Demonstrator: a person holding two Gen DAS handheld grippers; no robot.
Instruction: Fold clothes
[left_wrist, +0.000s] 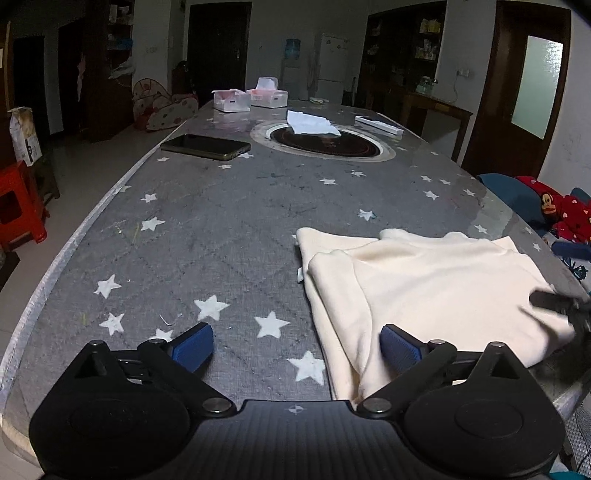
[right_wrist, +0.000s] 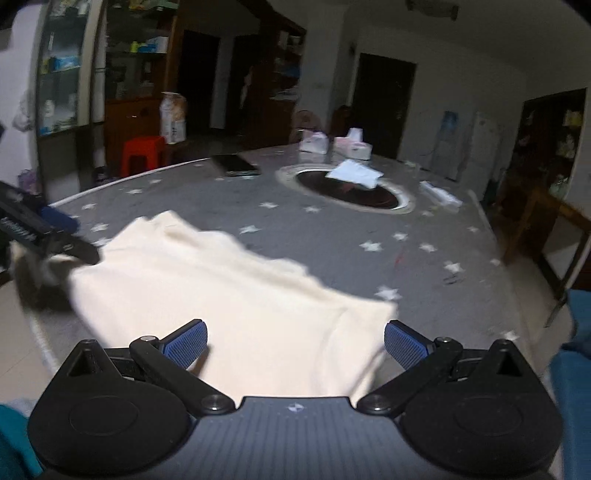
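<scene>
A cream garment (left_wrist: 424, 284) lies folded on the grey star-print table (left_wrist: 221, 236), near its front right edge. My left gripper (left_wrist: 297, 347) is open and empty, its right pad (left_wrist: 400, 349) over the garment's left edge and its left pad over bare table. My right gripper (right_wrist: 295, 345) is open and empty, hovering over the near edge of the same garment (right_wrist: 221, 295). The right gripper shows blurred at the right of the left wrist view (left_wrist: 561, 306), and the left gripper at the left of the right wrist view (right_wrist: 44, 229).
A phone (left_wrist: 206, 146), tissue boxes (left_wrist: 251, 98), a white cloth (left_wrist: 310, 123) on a round inset hob (left_wrist: 321, 142) and a white remote-like bar (left_wrist: 378, 124) sit at the far end. Red and blue clothes (left_wrist: 554, 210) are piled right. A red stool (left_wrist: 18, 206) stands left.
</scene>
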